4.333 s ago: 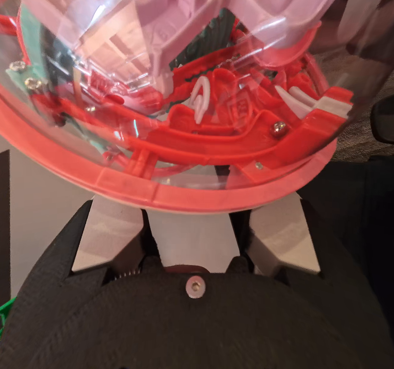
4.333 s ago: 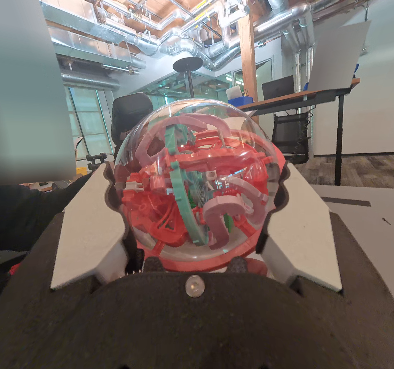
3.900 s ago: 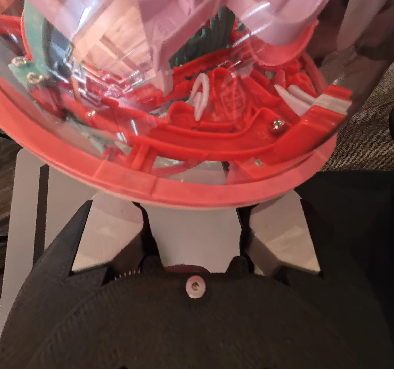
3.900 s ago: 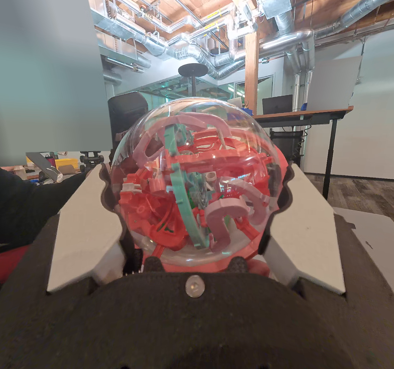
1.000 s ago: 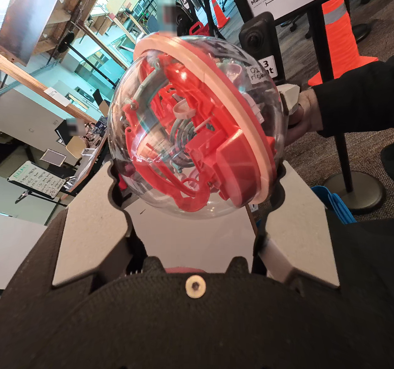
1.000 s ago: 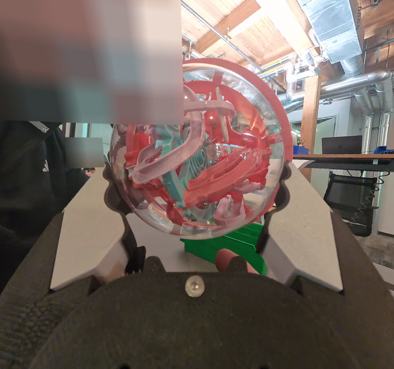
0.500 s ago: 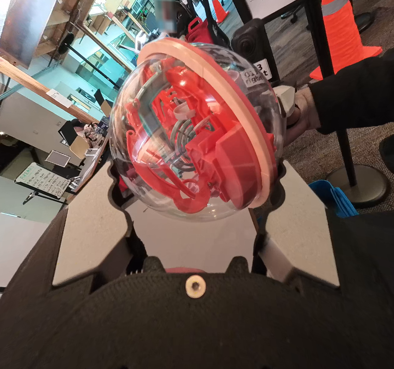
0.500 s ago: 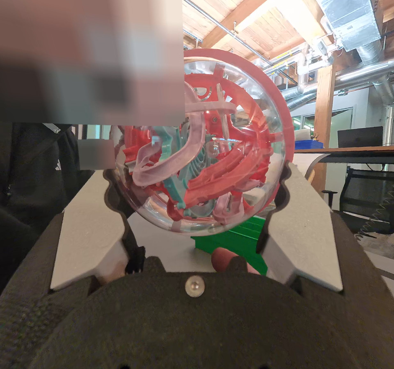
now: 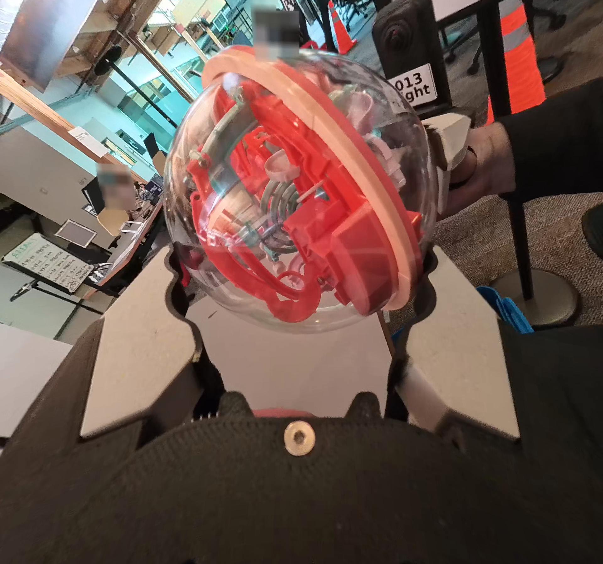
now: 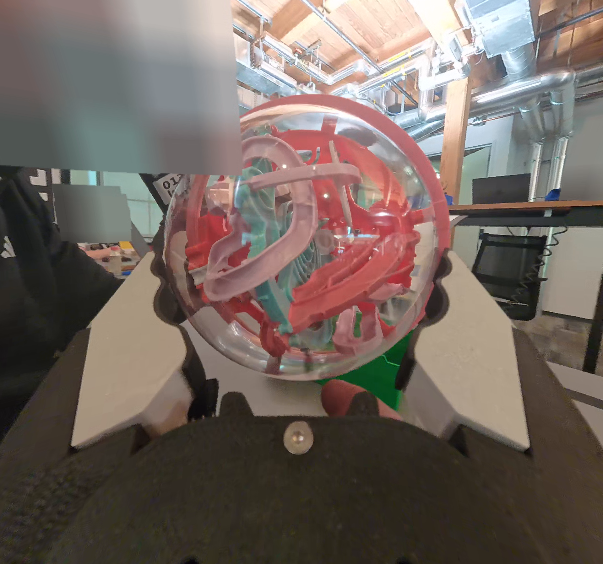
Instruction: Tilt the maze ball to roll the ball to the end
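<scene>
The maze ball [image 9: 293, 189] is a clear sphere with red, pink and teal tracks and a pale red rim band. It is held in the air between both grippers. My left gripper [image 9: 301, 271] is shut on it, with both pads pressed against its lower sides. My right gripper [image 10: 301, 274] is shut on the same ball [image 10: 303, 255] from the opposite side. One of the right gripper's fingers [image 9: 450, 144] shows against the far side of the ball in the left wrist view, with a hand [image 9: 479, 170] behind it. I cannot make out the small steel ball inside.
A grey table [image 9: 293, 362] lies below the ball, with a green bin [image 10: 372, 382] on it. An orange cone [image 9: 518, 59], a camera [image 9: 408, 26] and a sign stand's round base [image 9: 535, 300] are beyond. A desk and black chair [image 10: 509, 274] stand at the right. My hands' fingertips stand some 6 cm from each other.
Both grippers have stayed shut on the ball and tilted it a little over the last second. About four seconds ago the ball sat much closer to the left wrist camera.
</scene>
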`<move>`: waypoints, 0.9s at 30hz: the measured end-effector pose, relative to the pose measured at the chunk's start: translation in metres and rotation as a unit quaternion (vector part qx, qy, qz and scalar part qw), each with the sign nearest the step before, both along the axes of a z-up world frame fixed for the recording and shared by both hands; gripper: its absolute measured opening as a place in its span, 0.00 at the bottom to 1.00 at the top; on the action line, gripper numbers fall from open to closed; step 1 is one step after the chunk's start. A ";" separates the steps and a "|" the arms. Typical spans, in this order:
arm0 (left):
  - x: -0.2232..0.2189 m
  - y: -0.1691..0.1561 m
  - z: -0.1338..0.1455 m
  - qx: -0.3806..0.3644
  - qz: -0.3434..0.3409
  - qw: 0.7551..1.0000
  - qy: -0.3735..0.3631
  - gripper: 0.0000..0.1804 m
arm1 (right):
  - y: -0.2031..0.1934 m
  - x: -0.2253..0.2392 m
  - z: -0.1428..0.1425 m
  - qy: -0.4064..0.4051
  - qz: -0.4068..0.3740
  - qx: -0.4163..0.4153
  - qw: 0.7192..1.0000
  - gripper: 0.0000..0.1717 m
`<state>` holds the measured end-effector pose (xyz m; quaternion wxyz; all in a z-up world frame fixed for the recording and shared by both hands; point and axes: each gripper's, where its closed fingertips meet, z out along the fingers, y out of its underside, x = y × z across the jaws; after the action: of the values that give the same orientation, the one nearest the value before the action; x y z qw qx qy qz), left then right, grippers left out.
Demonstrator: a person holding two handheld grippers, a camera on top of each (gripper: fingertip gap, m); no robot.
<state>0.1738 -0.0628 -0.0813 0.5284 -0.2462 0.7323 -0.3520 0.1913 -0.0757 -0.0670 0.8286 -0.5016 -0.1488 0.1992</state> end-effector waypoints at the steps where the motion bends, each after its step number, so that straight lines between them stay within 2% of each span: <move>1: -0.001 0.003 -0.001 -0.006 0.001 1.000 0.002 0.77 | 0.001 -0.001 0.002 -0.006 -0.010 0.001 1.000 0.90; 7: -0.006 0.018 -0.014 -0.040 -0.003 0.999 0.021 0.77 | 0.012 -0.009 0.002 -0.069 -0.073 -0.014 0.995 0.90; 12: -0.013 0.018 -0.006 -0.131 -0.044 0.990 0.037 0.76 | 0.018 -0.016 -0.005 -0.148 -0.127 -0.024 0.980 0.90; 19: -0.016 0.020 -0.012 -0.130 -0.052 0.989 0.045 0.77 | 0.017 -0.027 0.000 -0.234 -0.174 -0.009 0.957 0.90; 27: -0.021 0.022 -0.009 -0.092 -0.061 0.994 0.012 0.76 | 0.017 -0.036 0.005 -0.309 -0.207 0.001 0.928 0.90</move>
<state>0.1532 -0.0411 -0.0908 0.4724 -0.2529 0.7169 -0.4461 0.1550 -0.0591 -0.0623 0.7648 -0.5574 -0.2903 -0.1416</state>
